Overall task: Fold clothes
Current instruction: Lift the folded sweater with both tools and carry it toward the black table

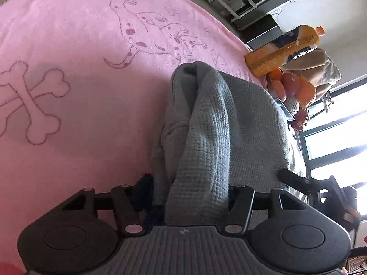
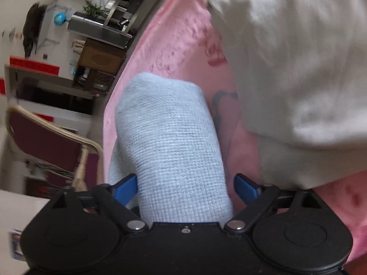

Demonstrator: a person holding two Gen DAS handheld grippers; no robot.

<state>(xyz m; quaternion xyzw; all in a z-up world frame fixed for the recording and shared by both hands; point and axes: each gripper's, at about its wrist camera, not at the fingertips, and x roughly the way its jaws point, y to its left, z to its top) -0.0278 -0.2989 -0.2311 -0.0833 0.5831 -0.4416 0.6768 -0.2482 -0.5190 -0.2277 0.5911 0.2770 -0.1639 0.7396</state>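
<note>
Soft, limp grey knit garment (image 1: 215, 123) lies bunched on the pink blanket (image 1: 80, 91). Both grippers, left (image 1: 188, 197) and right (image 2: 185, 188), straddle its folds, fingers apart, unclamped. Best pinched at an edge

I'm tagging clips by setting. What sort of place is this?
Probably a lived-in home room, folding done on a table or bed spread with a pink blanket. A juice bottle and fruit sit at its edge; a cushioned chair and cluttered shelves stand beyond.
</note>
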